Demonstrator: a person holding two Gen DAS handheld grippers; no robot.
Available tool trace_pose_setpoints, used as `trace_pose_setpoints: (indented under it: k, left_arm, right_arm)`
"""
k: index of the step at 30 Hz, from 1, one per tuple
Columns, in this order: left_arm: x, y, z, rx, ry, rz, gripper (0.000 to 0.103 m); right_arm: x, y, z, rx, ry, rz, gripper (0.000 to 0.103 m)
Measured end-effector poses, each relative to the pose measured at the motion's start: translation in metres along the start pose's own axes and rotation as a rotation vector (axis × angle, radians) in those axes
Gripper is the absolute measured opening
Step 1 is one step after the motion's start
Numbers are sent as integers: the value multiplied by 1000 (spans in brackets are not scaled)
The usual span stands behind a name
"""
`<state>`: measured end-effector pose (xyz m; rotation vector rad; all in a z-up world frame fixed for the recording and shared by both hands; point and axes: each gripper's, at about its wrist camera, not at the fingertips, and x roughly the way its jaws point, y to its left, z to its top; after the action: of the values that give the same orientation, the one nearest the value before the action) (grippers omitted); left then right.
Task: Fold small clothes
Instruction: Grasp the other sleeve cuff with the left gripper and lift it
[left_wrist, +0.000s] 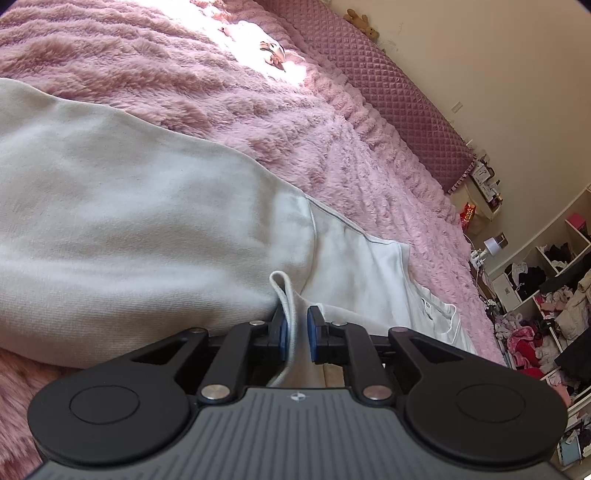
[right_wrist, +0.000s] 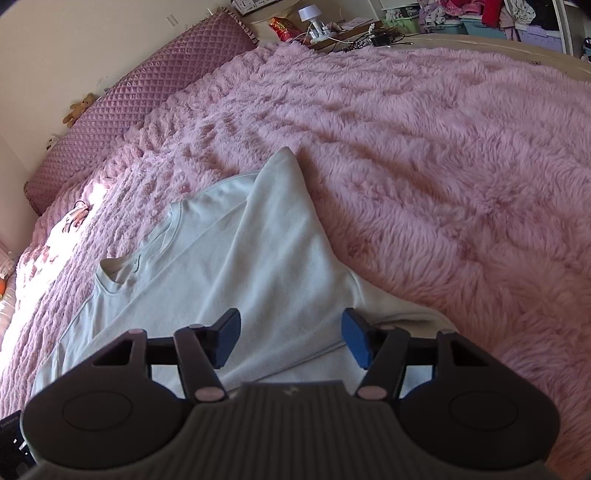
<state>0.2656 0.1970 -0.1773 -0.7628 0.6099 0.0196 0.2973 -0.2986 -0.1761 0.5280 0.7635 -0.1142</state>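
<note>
A white long-sleeved top (right_wrist: 258, 266) lies on a fluffy pink blanket (right_wrist: 443, 166), its lower part cut off behind both tools. The left gripper (left_wrist: 295, 330), nearly closed, pinches a bunched ribbed edge of the top. Only the right view shows the neckline (right_wrist: 122, 271); there the right gripper (right_wrist: 291, 341) hovers wide open, holding nothing.

— How do the left tongs (left_wrist: 295, 328) stand?
— Blue pads nearly together, pinching a white hem, held low and level.
— And the right tongs (right_wrist: 291, 341)?
— Pads spread wide, gripping nothing, tilted downward.
</note>
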Motion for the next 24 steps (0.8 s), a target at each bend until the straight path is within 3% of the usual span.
trace_pose_setpoints:
  k: [4,10,14,17,20,24]
  left_arm:
    - [-9,-17,10,44,26,7,57]
    - [-74,-23,31,91,-44,14,81]
    - [-140,5,40,75,-132,81,84]
    - [-187,45,40,10,-199,172,86]
    - [-224,92,39,-107,-227,249,86]
    - [-250,141,40,-241,-257,294,86]
  right_arm:
    - [-3,13,-1,-71,-3,-31,58]
    - [-37,51,3,-62,-27,102,61]
    - [-55,92,-6,-128,-22,195,66]
    - [-65,127,-23,-185,-10,264,67]
    - [-64,154,-40,-203,46,315,67]
    - [-60,199,-68,-273,74,352,67]
